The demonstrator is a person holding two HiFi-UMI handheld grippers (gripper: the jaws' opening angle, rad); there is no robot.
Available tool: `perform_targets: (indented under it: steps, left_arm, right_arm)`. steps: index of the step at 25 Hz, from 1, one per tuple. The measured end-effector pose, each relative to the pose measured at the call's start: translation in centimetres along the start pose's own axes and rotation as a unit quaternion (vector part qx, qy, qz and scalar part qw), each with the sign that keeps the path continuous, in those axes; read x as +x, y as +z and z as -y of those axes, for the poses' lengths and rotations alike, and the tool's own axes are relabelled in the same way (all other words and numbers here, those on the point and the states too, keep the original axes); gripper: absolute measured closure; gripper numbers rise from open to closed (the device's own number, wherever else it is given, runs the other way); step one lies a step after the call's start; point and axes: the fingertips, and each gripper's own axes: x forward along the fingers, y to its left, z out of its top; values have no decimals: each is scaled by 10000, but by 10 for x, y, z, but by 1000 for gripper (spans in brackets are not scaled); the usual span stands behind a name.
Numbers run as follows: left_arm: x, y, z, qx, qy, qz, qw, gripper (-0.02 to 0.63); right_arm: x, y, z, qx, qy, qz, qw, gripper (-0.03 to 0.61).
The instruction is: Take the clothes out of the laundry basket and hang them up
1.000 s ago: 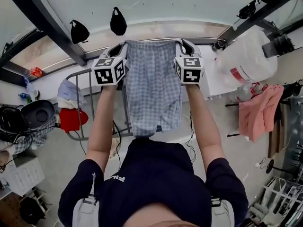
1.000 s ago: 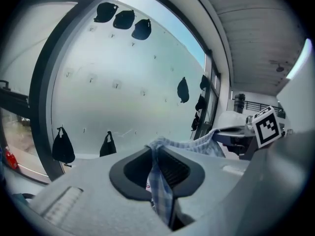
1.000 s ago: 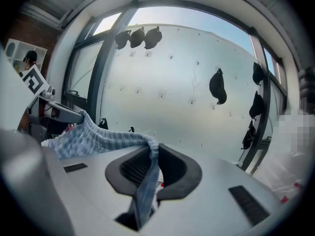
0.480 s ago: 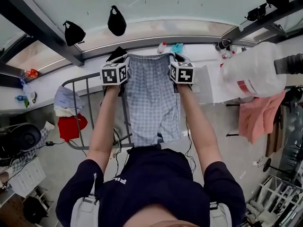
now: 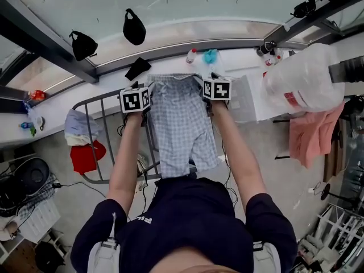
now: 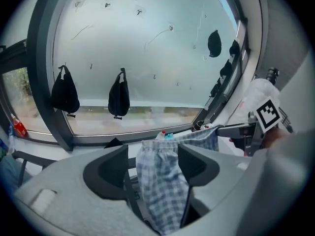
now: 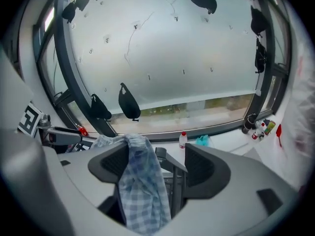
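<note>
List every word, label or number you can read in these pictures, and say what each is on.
"FIL": white letters on the dark shirt; any further letters are unclear.
Red print on the white plastic bag: too blurred to read.
Nothing else is readable.

We note blue-and-white checked shorts (image 5: 182,124): elastic waistband up, spread wide and sagging in the middle, legs hanging limp toward us. Shorts sit above right end of grey metal rack (image 5: 108,141); contact unclear. Pale blue garment (image 5: 77,123) and red garment (image 5: 85,155) draped on rack's left side.
</note>
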Motion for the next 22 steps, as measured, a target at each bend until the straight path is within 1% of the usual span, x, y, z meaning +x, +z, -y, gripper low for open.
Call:
perform_targets:
  steps: [2,5,8,13,18,22]
  left_arm:
    - [-4,-1,2,-22,2,52,10000,310]
    - [-10,-2,8,-39,-20,179,9998,310]
    - [-20,1,13,-10,67,334,9994,310]
    - [-42,-4,34,40,124,467,9988,310]
    - [-80,-15,55,20,294,729,9969,310]
    - [-116,-38,78,-48,405,892,9952,310]
  right_arm:
    - [-3,-4,-1,-19,53,-92,9999,225]
    - [-9,-10,-6,-103,127,-191,9997,219]
    - [-22,-9,-10,-128,152,-42,9998,219]
    - [-46,-10,-13,-269,289,151,9991,219]
    - [-80,-20,-25,-366,570,357,9971,219]
    - [-116,-37,-32,-592,756,505,9941,219]
